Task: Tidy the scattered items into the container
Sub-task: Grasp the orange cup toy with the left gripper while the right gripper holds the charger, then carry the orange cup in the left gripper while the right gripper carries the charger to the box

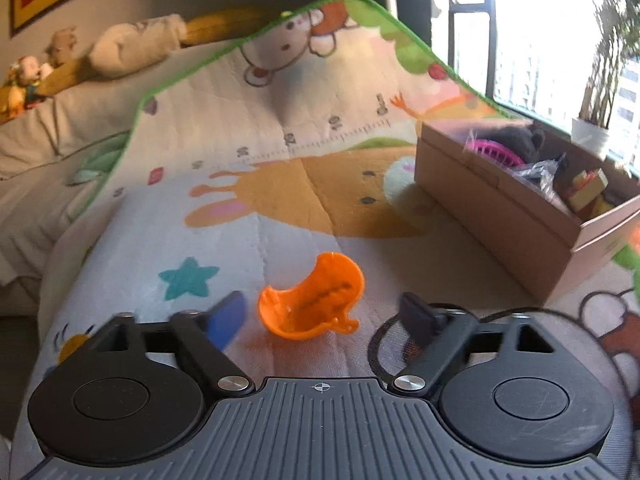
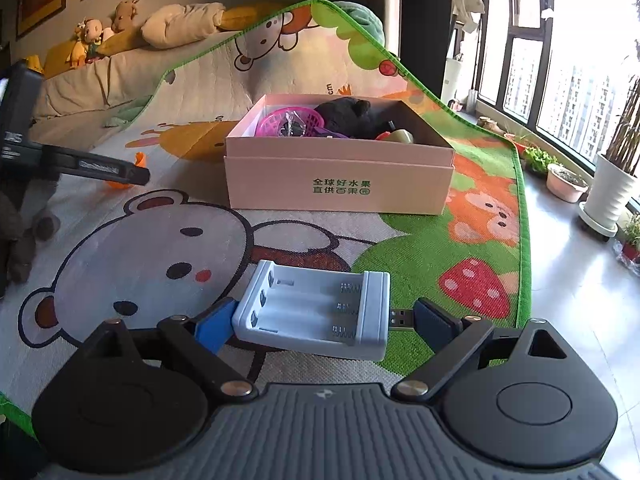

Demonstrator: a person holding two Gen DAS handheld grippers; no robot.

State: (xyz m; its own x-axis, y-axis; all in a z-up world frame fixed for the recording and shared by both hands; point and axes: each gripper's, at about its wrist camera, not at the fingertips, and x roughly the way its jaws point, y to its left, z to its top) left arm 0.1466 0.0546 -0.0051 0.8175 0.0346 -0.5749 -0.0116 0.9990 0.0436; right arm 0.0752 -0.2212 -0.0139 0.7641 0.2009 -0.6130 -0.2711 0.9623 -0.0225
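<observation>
Left tongs [image 1: 324,312] are gaping open around an orange scoop [image 1: 310,300]; right tongs [image 2: 326,318] are gripping a grey battery charger [image 2: 316,312] near the box [image 2: 340,184].

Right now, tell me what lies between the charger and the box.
Only bare mat: in the right wrist view, nothing sits on the bear print between the charger and the box.

Hard daylight floods through the windows [image 2: 568,64] on the right, blown out to white glare. The left wrist view is motion-blurred; fisheye bending warps both views' edges.
</observation>
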